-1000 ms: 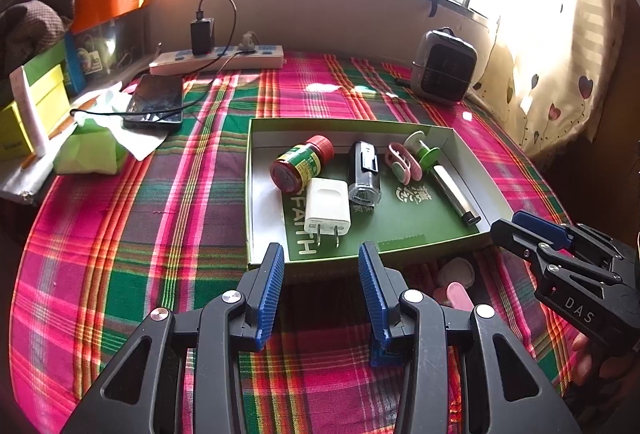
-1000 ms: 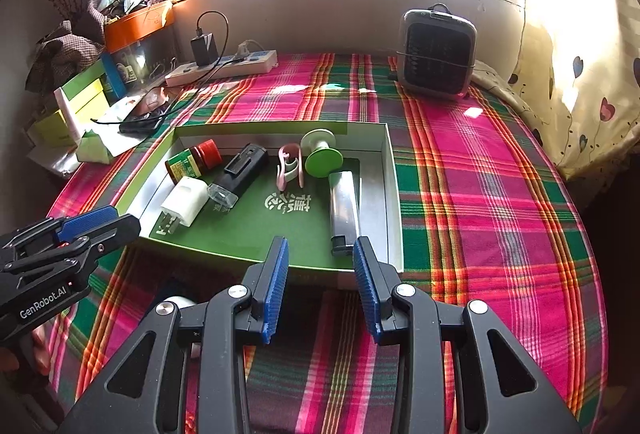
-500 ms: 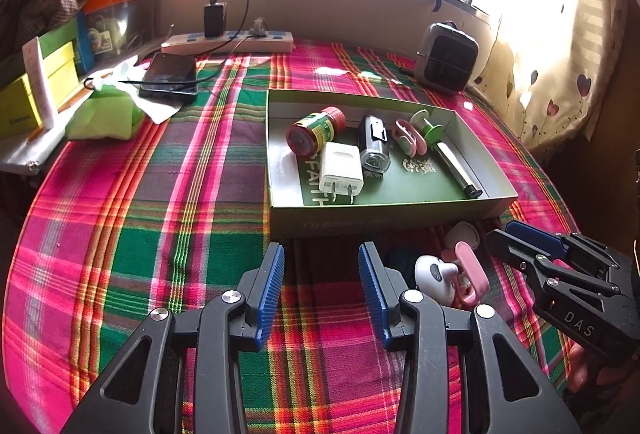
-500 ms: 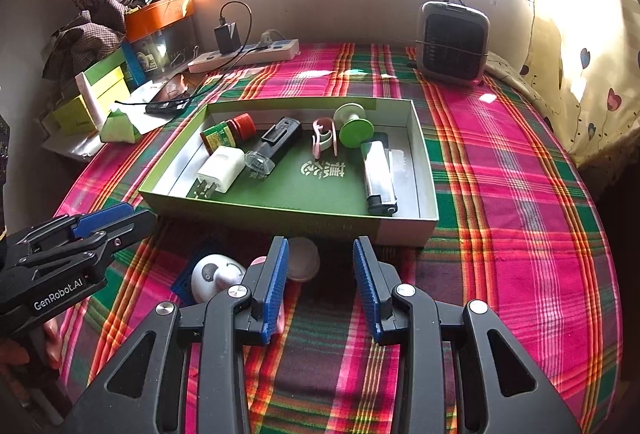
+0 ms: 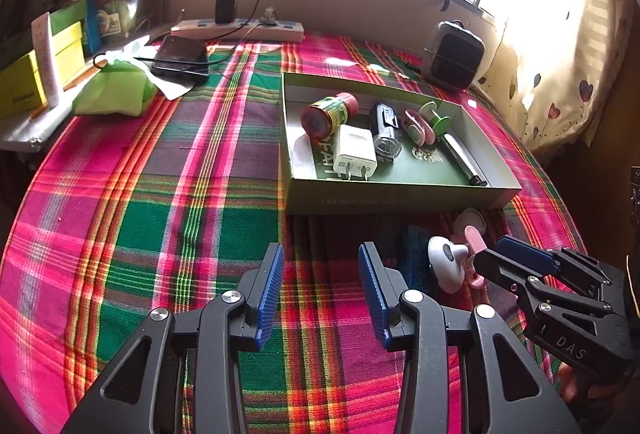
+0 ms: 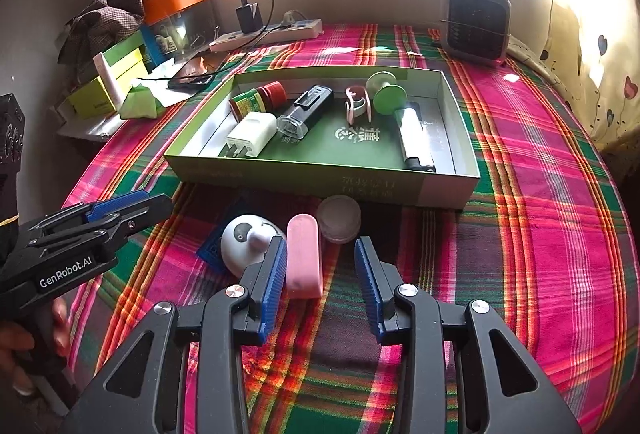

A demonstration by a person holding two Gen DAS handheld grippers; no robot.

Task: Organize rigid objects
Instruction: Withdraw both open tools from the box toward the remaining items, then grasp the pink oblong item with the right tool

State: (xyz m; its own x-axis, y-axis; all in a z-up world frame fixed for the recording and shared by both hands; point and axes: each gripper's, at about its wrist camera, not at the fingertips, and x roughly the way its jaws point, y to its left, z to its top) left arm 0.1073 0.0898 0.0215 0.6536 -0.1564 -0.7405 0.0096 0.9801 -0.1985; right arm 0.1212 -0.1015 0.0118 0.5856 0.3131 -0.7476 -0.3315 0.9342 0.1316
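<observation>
Black tools point(image 5: 320, 290), ribbed blue pads, perhaps plastic.

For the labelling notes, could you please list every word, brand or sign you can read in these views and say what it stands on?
"GenRobot.AI": side of the left gripper.
"DAS": side of the right gripper.
"FAIT", part hidden by the charger: floor of the green box.
White Chinese characters on the box floor, and print on its front wall: too blurred to read.
Labels on the red-capped bottle and yellow carton: too small to read.
</observation>
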